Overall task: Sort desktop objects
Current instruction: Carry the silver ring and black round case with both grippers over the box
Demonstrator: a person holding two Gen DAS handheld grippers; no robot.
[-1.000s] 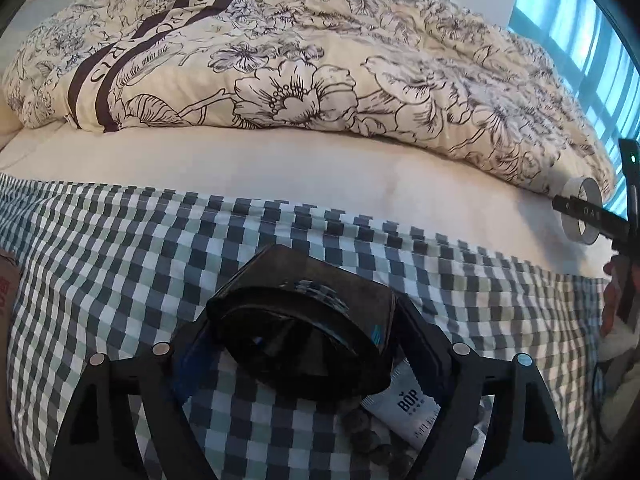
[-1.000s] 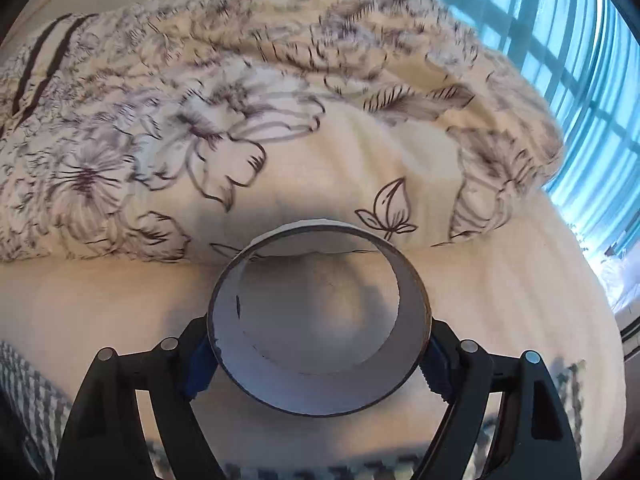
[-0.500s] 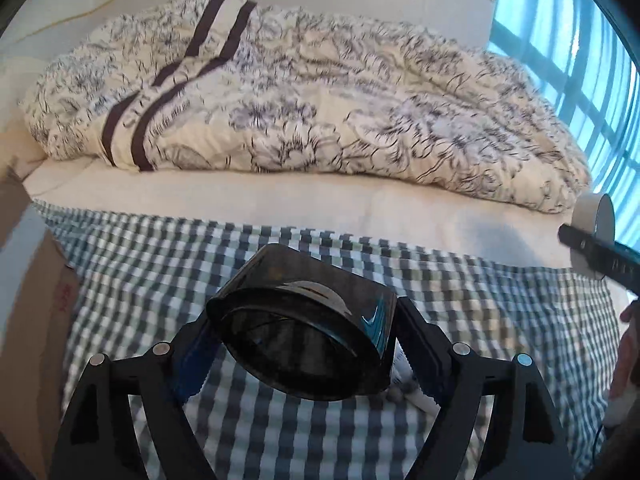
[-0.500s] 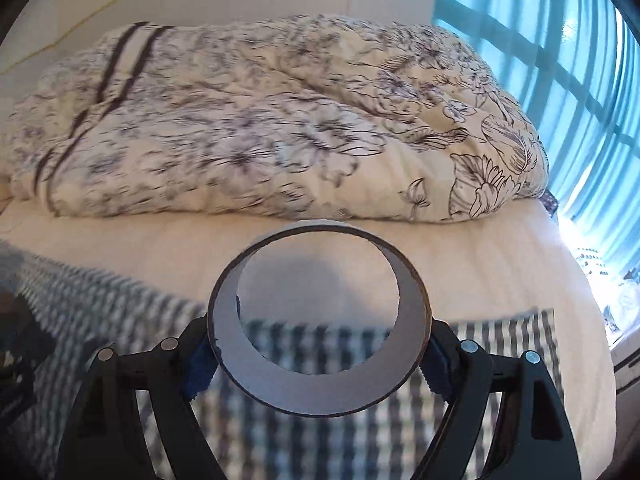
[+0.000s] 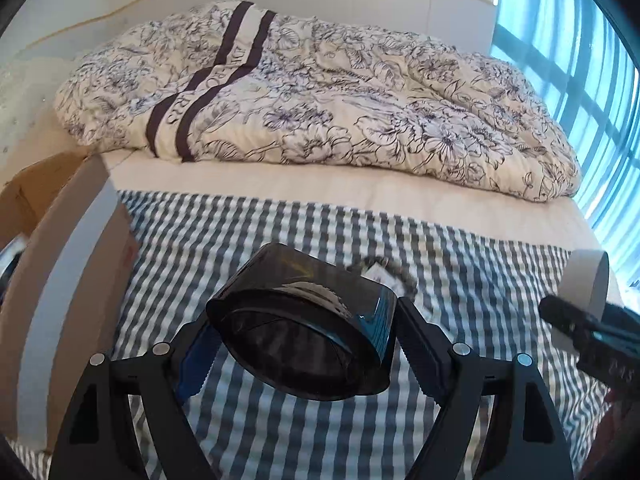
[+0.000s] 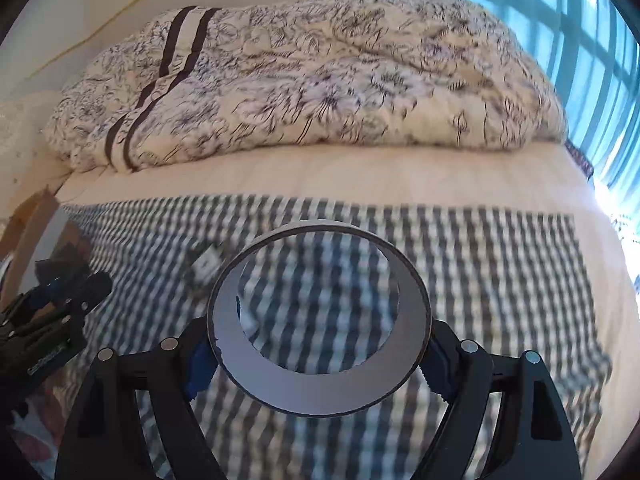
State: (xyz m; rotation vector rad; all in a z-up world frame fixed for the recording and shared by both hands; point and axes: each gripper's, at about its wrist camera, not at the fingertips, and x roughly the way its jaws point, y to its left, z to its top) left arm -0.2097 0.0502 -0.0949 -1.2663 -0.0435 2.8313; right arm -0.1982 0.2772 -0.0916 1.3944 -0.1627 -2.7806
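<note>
The left gripper [image 5: 304,344] is clamped on a glossy black, tapered plastic container [image 5: 304,332], one finger pressed to each side, with the container's open mouth facing the camera and held clear above the blue-and-white checked cloth [image 5: 280,240]. The right gripper [image 6: 320,344] pinches a wide roll of tape with a grey cardboard core [image 6: 320,332] by its outer faces; the checked cloth shows through the roll's centre. Ahead of the left gripper, just beyond the container, a small white packet with dark items [image 5: 378,272] lies on the cloth, blurred. To the left of the left gripper stands an open brown cardboard box [image 5: 76,264]. Beyond the cloth, ahead of both grippers, a cream floral duvet with dark stripes [image 5: 320,100] is heaped on the cream mattress [image 5: 320,184]. Teal curtains [image 6: 580,40] hang to the right.
</note>
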